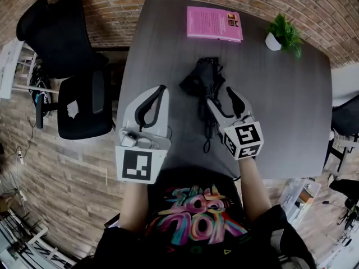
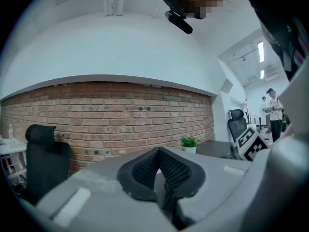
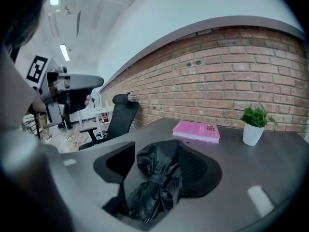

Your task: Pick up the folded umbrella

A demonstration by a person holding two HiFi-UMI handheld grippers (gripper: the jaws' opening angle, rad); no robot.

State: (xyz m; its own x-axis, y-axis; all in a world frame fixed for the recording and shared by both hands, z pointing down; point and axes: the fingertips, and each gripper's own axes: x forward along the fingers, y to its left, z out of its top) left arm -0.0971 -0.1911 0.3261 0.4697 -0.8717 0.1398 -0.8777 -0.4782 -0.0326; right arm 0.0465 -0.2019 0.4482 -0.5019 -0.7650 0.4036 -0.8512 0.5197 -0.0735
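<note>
Jaws on the left gripper (image 2: 159,151) meet at their tips in the left gripper view, with nothing between them; beyond them are only a brick wall (image 2: 111,110), a small potted plant (image 2: 188,143) and a strip of table.

Right gripper view: the right gripper (image 3: 154,149) has its jaws spread to either side of the folded umbrella (image 3: 154,187); the black bundle lies against the right-hand pad, with a gap to the left-hand one; a pink book (image 3: 195,131) and the plant sit well beyond it.

Head view: the umbrella (image 1: 203,83) lies lengthwise in the middle of the grey table (image 1: 280,105), its strap trailing toward the person; the right gripper (image 1: 221,98) is at its near half, while the left gripper (image 1: 160,91) hangs just beside it, clear of it.

The step in hand looks like the grasp, with the lift not yet made; next the jaws need to close squarely on the bundle rather than on loose fabric, which may slip. Open tabletop lies on both sides; the book (image 1: 214,23) and far edge are well apart, so a straight lift has room.
</note>
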